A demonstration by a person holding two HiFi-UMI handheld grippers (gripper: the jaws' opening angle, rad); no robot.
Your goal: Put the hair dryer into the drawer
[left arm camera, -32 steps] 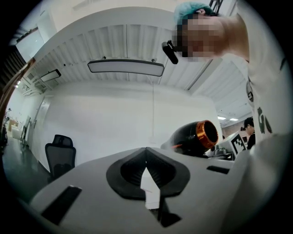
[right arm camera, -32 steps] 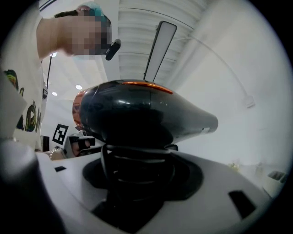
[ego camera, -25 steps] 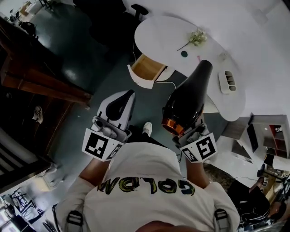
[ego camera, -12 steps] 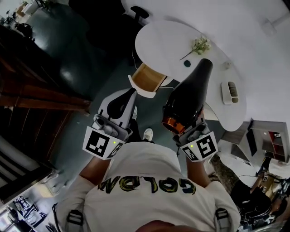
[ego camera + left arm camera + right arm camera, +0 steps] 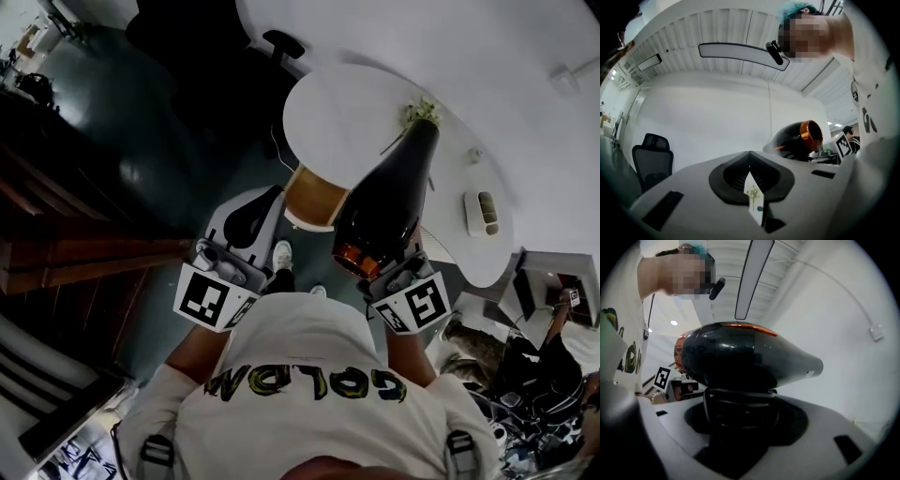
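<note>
A black hair dryer point(image 5: 384, 202) with an orange ring at its rear points nozzle-first toward the white table point(image 5: 347, 103). My right gripper point(image 5: 392, 272) is shut on the hair dryer's handle point(image 5: 740, 408), which has cord wound round it; the body point(image 5: 740, 357) fills that view. The open wooden drawer point(image 5: 314, 195) hangs under the table's near edge, just beyond both grippers and partly hidden by the dryer. My left gripper point(image 5: 261, 208) is held beside the right one, jaws together and holding nothing point(image 5: 751, 161). In the left gripper view the dryer point(image 5: 799, 138) shows at the right.
A flower sprig point(image 5: 422, 112) lies on the table and a white holder point(image 5: 483, 214) stands near its right end. A dark office chair point(image 5: 281, 42) stands behind the table. Dark wooden furniture point(image 5: 75, 253) runs along the left. My white shoe point(image 5: 281, 253) shows below.
The table and drawer have come closer to both grippers as the person walks forward. The dryer nozzle now overlaps the table and flower. Neither grip has changed.
</note>
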